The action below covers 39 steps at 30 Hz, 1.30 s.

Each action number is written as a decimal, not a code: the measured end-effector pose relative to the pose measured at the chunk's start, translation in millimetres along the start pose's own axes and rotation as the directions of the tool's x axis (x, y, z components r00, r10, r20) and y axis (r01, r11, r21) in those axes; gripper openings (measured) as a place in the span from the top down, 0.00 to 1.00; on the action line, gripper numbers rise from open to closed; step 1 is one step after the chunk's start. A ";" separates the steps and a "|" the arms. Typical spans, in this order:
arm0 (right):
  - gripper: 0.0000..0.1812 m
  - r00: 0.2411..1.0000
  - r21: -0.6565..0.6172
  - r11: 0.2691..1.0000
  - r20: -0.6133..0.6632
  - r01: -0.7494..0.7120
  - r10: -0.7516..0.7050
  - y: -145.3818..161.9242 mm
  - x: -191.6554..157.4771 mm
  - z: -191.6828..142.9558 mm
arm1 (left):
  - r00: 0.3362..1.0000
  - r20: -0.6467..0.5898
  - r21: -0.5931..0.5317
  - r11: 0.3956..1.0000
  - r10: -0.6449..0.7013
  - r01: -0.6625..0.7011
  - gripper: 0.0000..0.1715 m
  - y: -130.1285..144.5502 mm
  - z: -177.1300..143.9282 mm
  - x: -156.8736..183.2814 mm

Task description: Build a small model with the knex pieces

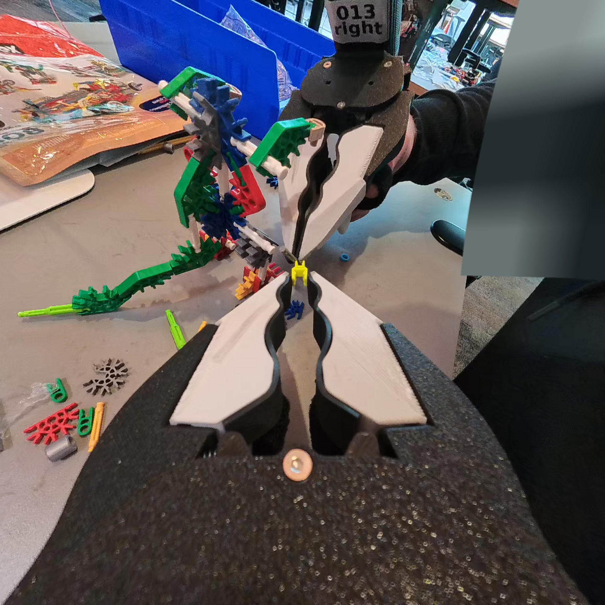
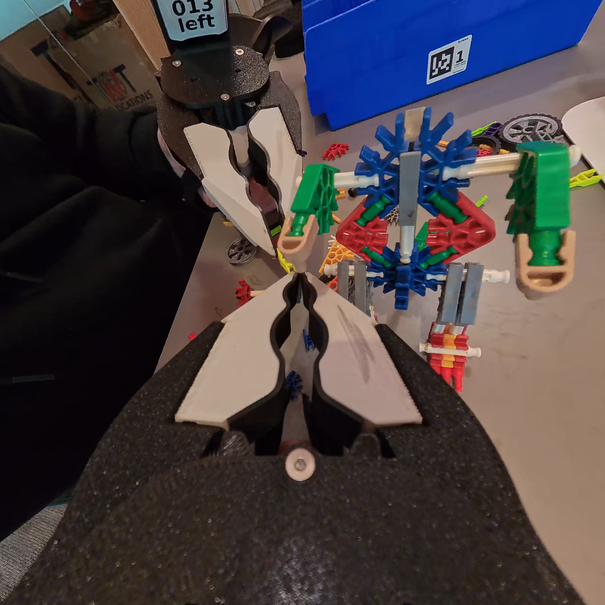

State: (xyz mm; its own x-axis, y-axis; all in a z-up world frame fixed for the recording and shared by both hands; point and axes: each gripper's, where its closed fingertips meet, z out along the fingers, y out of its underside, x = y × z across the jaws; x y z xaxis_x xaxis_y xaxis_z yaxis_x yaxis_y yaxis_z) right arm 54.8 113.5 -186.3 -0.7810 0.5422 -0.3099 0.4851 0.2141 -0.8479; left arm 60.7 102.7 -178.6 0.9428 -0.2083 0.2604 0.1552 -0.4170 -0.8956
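Observation:
My left gripper (image 1: 298,278) is shut on a small yellow clip connector (image 1: 298,272), held just above the grey table (image 1: 114,229). My right gripper (image 2: 299,276) is shut on a small pale tan piece (image 2: 300,266), and its tip meets the yellow connector tip to tip. The right gripper (image 1: 296,257) comes down from above in the left wrist view. The left gripper (image 2: 275,253) shows at upper left in the right wrist view. A colourful construction-toy figure (image 2: 409,212) stands right beside both tips; it also shows in the left wrist view (image 1: 222,183) with a long green tail (image 1: 124,288).
A blue bin (image 2: 425,49) stands behind the figure. A printed parts bag (image 1: 65,108) lies far left. Loose connectors and rods (image 1: 65,422) lie at the near left, wheels (image 2: 530,129) at the far right. A person's dark sleeve (image 2: 82,229) fills the left side. Both grippers' tips are close together, under 4 cm apart.

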 end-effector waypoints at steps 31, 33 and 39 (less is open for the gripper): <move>1.00 0.998 -0.039 0.997 -0.020 0.062 -0.063 9.8 -2.3 3.9 | 0.996 0.024 -0.077 0.993 0.087 -0.085 0.96 12.7 6.3 -2.0; 1.00 0.997 -0.048 0.996 -0.024 0.072 -0.074 11.0 -2.6 4.4 | 0.993 0.028 -0.094 0.989 0.113 -0.110 0.96 15.9 8.0 -1.8; 1.00 0.994 -0.087 0.991 -0.030 0.104 -0.107 17.5 -3.7 7.2 | 0.972 0.056 -0.171 0.962 0.226 -0.214 0.96 26.9 12.4 -1.8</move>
State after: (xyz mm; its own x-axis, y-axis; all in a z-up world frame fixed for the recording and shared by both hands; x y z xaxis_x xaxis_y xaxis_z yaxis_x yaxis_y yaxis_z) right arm 63.4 109.4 -203.1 -0.8163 0.5402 -0.2046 0.4336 0.3390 -0.8349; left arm 66.8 102.9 -207.7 0.9684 -0.2474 0.0305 -0.1029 -0.5081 -0.8551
